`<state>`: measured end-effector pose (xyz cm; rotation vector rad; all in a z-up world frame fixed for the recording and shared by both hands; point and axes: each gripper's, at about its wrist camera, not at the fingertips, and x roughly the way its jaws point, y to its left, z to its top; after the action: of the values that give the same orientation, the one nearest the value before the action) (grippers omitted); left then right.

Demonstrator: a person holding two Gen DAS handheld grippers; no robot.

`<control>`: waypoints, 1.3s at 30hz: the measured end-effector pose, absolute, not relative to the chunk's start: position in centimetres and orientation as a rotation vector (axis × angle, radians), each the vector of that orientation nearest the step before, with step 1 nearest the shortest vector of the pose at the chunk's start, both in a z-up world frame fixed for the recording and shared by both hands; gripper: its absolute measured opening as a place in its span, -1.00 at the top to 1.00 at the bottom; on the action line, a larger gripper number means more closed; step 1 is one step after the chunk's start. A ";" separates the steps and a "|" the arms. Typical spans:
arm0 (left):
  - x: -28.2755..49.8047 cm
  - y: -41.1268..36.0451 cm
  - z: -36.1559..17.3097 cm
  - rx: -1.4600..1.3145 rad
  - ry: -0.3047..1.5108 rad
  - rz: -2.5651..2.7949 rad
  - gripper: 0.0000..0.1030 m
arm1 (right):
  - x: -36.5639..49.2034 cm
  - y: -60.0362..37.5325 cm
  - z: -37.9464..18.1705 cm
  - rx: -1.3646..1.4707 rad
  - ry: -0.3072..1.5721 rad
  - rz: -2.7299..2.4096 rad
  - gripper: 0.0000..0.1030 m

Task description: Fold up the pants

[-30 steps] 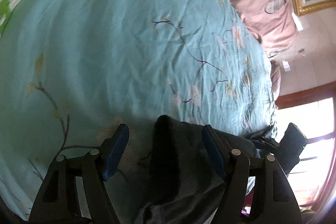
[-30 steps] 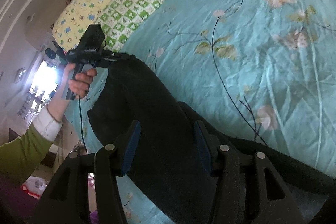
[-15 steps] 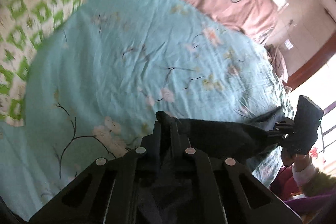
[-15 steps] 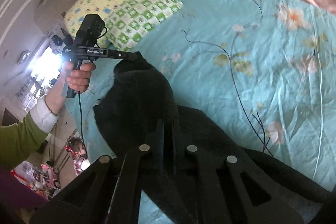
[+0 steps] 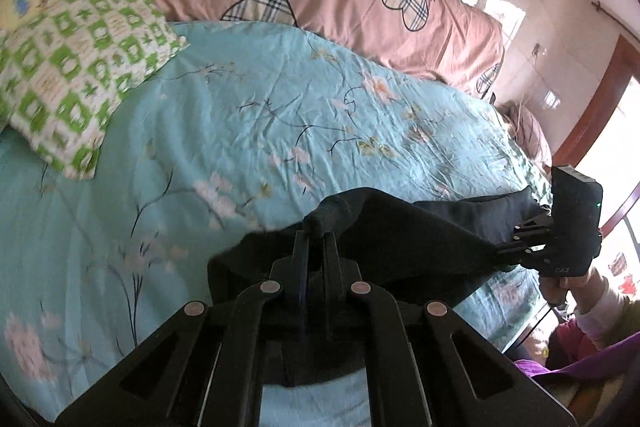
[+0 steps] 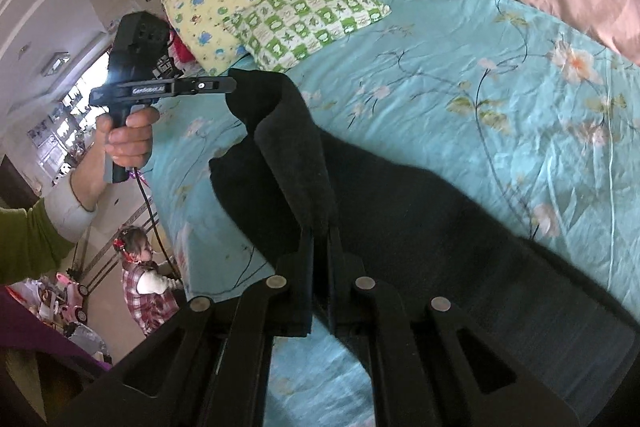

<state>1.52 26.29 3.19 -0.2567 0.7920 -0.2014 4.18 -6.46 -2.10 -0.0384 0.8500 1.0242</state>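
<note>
My left gripper point(image 5: 316, 237) and my right gripper point(image 6: 321, 237) both pinch the black pants point(image 6: 420, 211) tight, lifting one edge above the blue bed point(image 5: 260, 115).

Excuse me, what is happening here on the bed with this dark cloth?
A person is folding dark pants on a bed with a turquoise floral sheet. Each hand holds a gripper. The left gripper and the right gripper are both shut on an edge of the pants, which is lifted off the sheet between them. The rest lies on the bed.
</note>
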 end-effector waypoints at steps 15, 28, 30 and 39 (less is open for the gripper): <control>-4.4 27.6 -2.7 -0.424 0.761 -0.012 0.88 | 2.3 -5.0 -4.9 -0.080 0.907 1.030 0.80; -7.6 26.0 -1.4 -0.609 0.740 0.110 0.17 | 1.8 -6.4 -2.6 0.022 0.847 1.057 0.32; -8.0 26.0 -1.0 -0.650 0.719 0.136 0.17 | 2.1 -6.7 -2.2 0.035 0.837 1.040 0.31; -7.7 25.0 0.1 -0.685 0.714 0.198 0.09 | 3.8 -7.7 -1.7 0.121 0.826 0.994 0.31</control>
<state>-7.74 24.96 0.07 -0.6854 0.7140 0.1977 3.78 -7.69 -1.73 0.1214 0.8259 0.9941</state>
